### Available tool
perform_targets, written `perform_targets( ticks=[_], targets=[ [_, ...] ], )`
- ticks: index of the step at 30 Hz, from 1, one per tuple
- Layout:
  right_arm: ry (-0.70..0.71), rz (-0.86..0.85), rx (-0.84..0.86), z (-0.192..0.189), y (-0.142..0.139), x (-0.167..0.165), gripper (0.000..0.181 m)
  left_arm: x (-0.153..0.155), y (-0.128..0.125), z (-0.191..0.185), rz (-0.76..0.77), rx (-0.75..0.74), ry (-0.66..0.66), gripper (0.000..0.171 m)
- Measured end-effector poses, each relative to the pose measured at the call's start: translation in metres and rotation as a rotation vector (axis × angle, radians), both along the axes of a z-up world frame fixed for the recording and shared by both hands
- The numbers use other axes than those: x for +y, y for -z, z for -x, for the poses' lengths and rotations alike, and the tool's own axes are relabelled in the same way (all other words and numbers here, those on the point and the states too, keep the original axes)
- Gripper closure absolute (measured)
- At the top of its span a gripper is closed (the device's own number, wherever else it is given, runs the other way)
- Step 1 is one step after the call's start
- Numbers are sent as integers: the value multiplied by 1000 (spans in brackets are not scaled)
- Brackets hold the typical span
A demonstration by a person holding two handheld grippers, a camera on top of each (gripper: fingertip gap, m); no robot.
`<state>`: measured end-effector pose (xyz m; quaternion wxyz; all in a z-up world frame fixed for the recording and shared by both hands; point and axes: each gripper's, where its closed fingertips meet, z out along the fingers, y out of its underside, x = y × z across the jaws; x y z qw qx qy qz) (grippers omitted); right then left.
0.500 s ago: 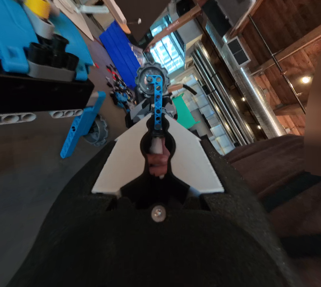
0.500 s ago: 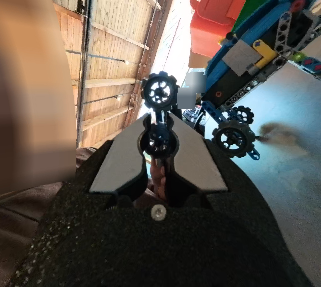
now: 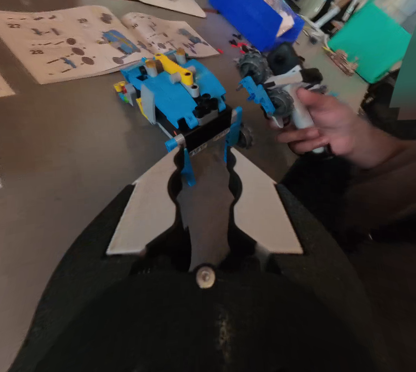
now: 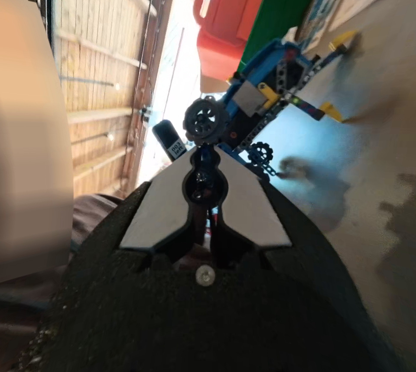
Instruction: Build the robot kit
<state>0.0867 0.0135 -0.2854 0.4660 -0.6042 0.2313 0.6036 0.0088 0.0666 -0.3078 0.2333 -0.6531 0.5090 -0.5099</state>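
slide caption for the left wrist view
Left gripper open at the rear of a blue brick-built car on the table, right gripper holding a wheel assembly alongside.

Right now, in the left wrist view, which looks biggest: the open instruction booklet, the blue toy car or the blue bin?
1. Instruction booklet.
2. Blue toy car and blue bin look alike; the bin sits farther back, so their order is unsure.
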Motion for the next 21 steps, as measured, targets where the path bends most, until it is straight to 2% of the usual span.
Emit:
perform_targets(
  ticks=[4, 6, 8, 11, 13, 17, 18, 21],
  targets=[
    [19, 98, 175, 3, 6, 5, 175, 9, -3, -10, 107, -40, 100, 133],
    [24, 102, 203, 3, 1, 2, 175, 16, -18, -8, 85, -128, 84, 126],
    [53, 101, 169, -2, -2, -3, 176, 21, -34, 3, 54, -216, 95, 126],
    [100, 93, 153, -10, -4, -6, 176, 37, -5, -3, 17, -77, 103, 104],
    [102, 86, 175, -9, -3, -4, 176, 25, 7, -17, 71, -29, 181, 106],
    [109, 93, 188, -6, -2, -7, 175, -33, 18, -32, 38, 43, 319, 129],
    [113, 100, 186, -7, -2, -12, 175, -51, 18, -34, 37, 54, 340, 135],
    [143, 143, 192, -21, -2, -27, 175, -81, 17, -44, 61, 66, 336, 135]
  ],
)
